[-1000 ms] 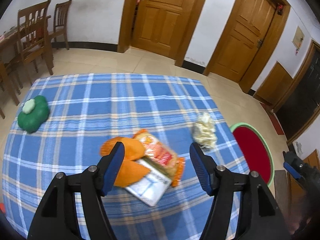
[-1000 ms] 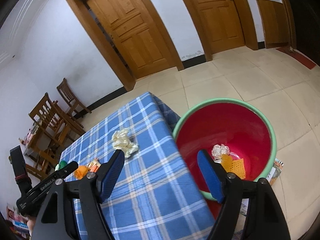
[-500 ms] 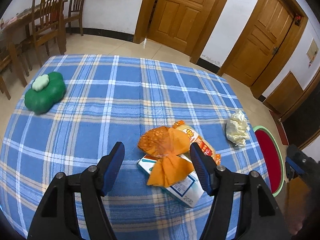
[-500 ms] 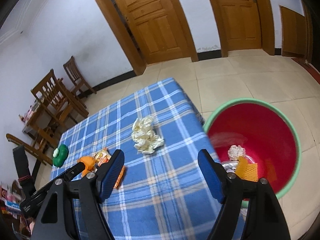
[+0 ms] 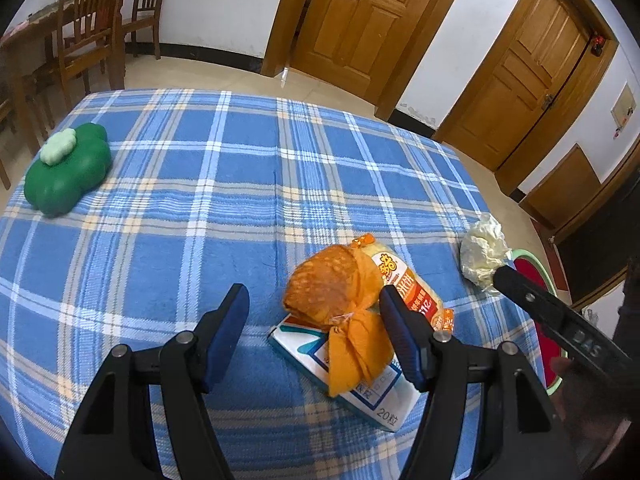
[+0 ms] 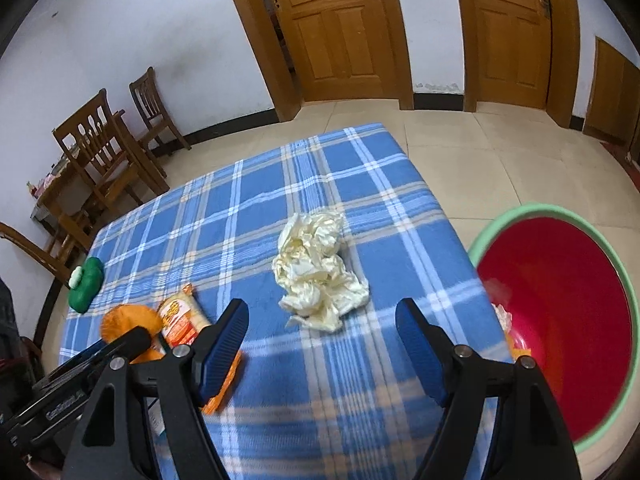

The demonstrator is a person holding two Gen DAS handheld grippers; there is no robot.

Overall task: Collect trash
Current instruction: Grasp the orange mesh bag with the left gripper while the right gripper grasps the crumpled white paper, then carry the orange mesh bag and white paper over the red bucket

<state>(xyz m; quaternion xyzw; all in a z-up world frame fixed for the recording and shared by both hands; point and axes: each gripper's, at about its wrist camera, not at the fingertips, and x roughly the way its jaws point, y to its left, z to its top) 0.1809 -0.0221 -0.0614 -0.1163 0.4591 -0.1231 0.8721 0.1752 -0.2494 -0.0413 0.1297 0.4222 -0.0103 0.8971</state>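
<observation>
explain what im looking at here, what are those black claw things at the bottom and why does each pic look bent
No robot here: a person holds a two-finger gripper in each hand, each carrying a fisheye camera, which bends the view. One picture looks along the left gripper, the other along the right gripper. Both are open and hold nothing.

On the blue checked tablecloth lie an orange wrapper atop a snack packet and a small white box, a crumpled cream paper, and a green clover-shaped thing. Beside the table stands a red bin with a green rim, with some trash already in it. The left gripper faces the orange pile, the right faces the paper.
</observation>
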